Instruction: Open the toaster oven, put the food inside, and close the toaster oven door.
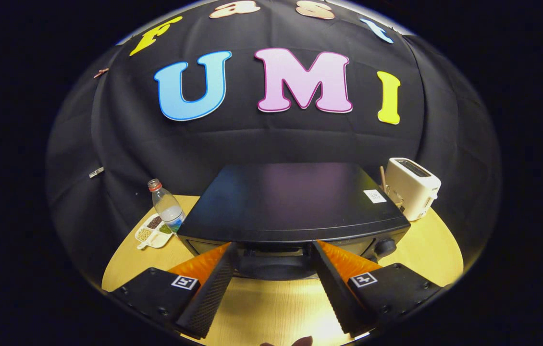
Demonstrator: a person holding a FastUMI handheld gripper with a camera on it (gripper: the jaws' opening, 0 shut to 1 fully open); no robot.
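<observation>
Gripper view: toaster oven in the middle of the frame, black, broad flat top seen from above, front face low and close. Gripper at lower centre, jaws spread wide, holding nothing, tips reaching the oven's front on both sides of the dark middle part, probably the door with its handle. Contact or only closeness: not possible to tell. Door apparently not yet opened, so the opening step likely in hand.

For a good opening: centre on the handle, come level with it, close firmly on it before pulling, then pull down in an arc and slowly, to keep the oven from sliding on the wooden table.

Knob at lower right of the oven front. Further out, at the left, a plastic bottle and just below it a divided tray with small portions, perhaps the food. At the right, a white toaster beside the oven.

Hard to make out: the handle itself, lost in shadow between the fingers; door glass mostly hidden; something small and dark cut off at bottom centre.
</observation>
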